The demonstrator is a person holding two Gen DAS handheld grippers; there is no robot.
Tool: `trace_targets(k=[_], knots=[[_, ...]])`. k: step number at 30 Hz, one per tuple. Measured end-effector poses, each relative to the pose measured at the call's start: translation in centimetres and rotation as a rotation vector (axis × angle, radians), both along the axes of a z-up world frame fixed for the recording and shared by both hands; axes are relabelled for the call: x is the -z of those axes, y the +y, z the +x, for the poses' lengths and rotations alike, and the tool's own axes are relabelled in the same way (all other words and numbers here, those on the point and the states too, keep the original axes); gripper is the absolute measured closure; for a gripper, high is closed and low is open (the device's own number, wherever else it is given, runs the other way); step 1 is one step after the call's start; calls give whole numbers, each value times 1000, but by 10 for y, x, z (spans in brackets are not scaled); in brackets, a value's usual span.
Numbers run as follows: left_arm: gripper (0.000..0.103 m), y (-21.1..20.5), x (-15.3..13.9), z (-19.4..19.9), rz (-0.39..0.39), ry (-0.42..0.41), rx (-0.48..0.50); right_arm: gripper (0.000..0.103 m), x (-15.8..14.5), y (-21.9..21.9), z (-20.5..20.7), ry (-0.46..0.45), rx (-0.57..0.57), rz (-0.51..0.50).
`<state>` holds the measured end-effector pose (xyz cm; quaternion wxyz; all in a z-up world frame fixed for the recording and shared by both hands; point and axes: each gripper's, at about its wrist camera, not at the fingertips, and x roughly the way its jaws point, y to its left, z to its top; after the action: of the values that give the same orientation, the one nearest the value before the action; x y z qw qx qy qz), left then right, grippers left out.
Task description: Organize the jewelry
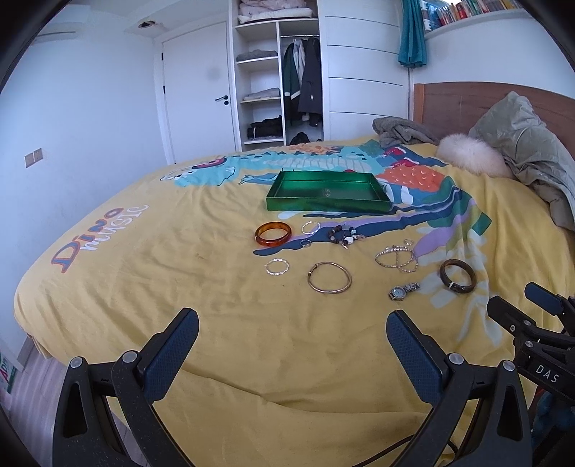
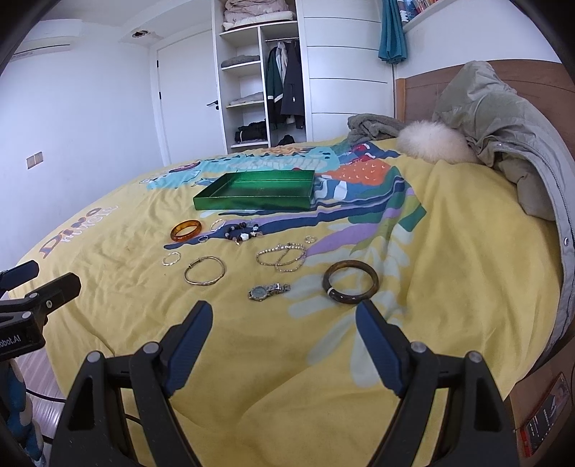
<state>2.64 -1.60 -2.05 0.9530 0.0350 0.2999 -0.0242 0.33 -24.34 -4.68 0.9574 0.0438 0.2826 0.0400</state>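
Both grippers, left (image 1: 293, 323) and right (image 2: 284, 314), hang wide open over the bed (image 1: 233, 341). Only the left view shows books (image 1: 467, 9).

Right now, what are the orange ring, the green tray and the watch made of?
The orange ring looks like glossy see-through plastic or resin, since light glows through it. The green tray seems to be shiny foil-covered cardboard, with thin straight walls and a metallic sheen. The watch looks like silvery metal, with a linked band that glints.
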Motion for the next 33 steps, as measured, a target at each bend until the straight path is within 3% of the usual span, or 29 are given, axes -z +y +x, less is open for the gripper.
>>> trace_targets(k=[11,22,27,31,33], knots=[[0,-10,-1,16,-27,17,-14,21,17,-18,19,43,-19,55],[3,-19,16,49,-59,118,-15,22,36,-50,46,81,-43,125],[21,-39,27,69,-74,183,92,23,45,-69,62,106,-43,160],[25,-65,33,85,-65,216,222,23,49,-85,79,121,-45,176],[36,-79,38,95,-51,232,288,23,51,-92,89,132,-56,182]])
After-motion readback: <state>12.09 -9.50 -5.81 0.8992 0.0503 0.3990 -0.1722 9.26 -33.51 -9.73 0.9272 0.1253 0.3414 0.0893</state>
